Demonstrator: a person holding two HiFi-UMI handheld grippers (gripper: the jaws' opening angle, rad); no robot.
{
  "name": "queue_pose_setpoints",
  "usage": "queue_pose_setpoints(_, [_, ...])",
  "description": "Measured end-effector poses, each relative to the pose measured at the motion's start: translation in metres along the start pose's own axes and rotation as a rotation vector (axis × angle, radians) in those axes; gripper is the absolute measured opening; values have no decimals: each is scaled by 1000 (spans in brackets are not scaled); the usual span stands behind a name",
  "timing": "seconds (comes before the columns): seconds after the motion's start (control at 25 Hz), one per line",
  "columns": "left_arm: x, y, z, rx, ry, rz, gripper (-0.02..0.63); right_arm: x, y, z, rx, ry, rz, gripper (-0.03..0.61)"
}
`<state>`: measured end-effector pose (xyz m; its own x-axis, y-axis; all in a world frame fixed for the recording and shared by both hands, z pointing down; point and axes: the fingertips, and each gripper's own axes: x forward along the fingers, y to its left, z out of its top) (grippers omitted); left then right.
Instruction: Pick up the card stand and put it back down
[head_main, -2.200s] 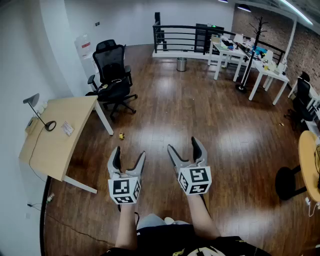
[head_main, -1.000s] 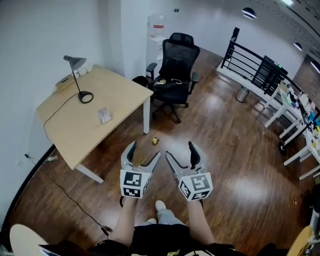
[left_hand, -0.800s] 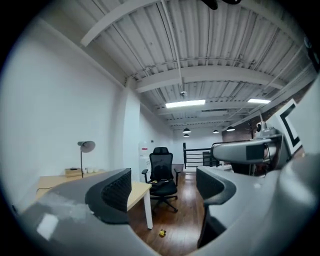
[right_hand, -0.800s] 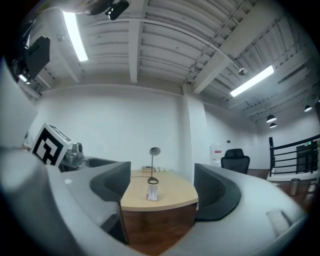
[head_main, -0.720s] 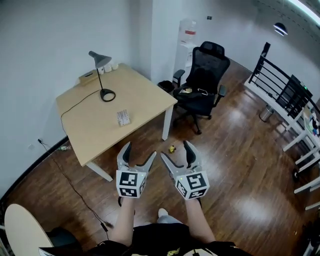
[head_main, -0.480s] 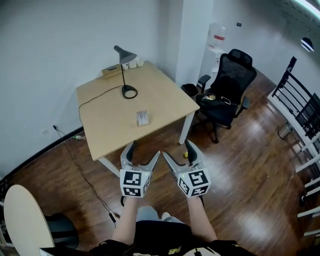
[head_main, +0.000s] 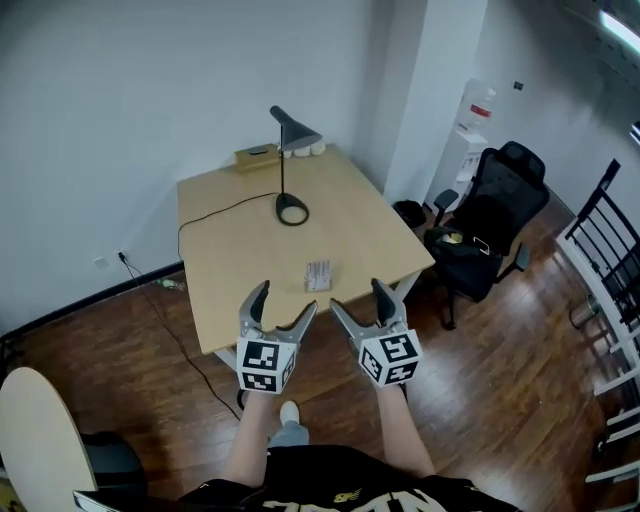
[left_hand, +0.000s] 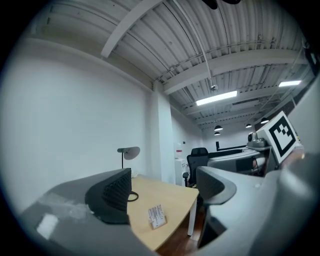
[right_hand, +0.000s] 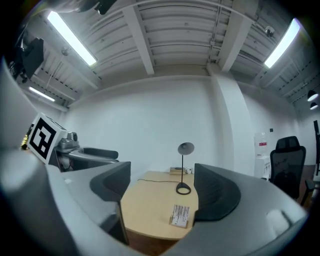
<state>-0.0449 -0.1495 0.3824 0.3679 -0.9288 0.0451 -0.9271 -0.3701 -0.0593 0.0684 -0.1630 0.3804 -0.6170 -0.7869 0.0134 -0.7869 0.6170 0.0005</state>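
Facing the table (head_main: 232, 262), card stand (head_main: 318, 275) near its front edge, my left gripper (head_main: 285, 300) and right gripper (head_main: 358, 297) jaws wide, empty.

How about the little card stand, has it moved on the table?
No. The card stand keeps its spot on the table, just before the lamp's base.

Head view: high above, steeply down, facing table (head_main: 230, 258) from its near edge; whole top in frame, a little ahead.
Left gripper view: level, just above top height, off table's near edge, looks obliquely across top.
Right gripper view: level, same height, faces table nearly square-on.
Shared by all three: table top, lamp (head_main: 296, 131), card stand (head_main: 318, 275).
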Motion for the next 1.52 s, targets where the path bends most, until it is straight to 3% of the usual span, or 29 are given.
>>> queue_pose_setpoints(0.28, [34,97,31,6,-73,43,414,81,0,30,-35,-51,-20,394])
queue_pose_setpoints(0.52, [60,127,-4,-19,-5,30,414,113,-6,0,-26,-5,-2,391])
queue_pose_setpoints(0.8, [94,134,-22,27,54,10,414,130,-35,-47,4,80,24,373])
queue_pose_setpoints(1.12, [133,149,-64,38,149,-56,414,98,-127,-111,191,157,-81,373])
queue_pose_setpoints(1.32, [157,146,-86,57,196,-125,414,47,-208,-147,116,271,-169,373])
queue_pose_setpoints(1.52, [179,137,-114,56,252,-191,414,27,-263,-173,-2,383,-106,373])
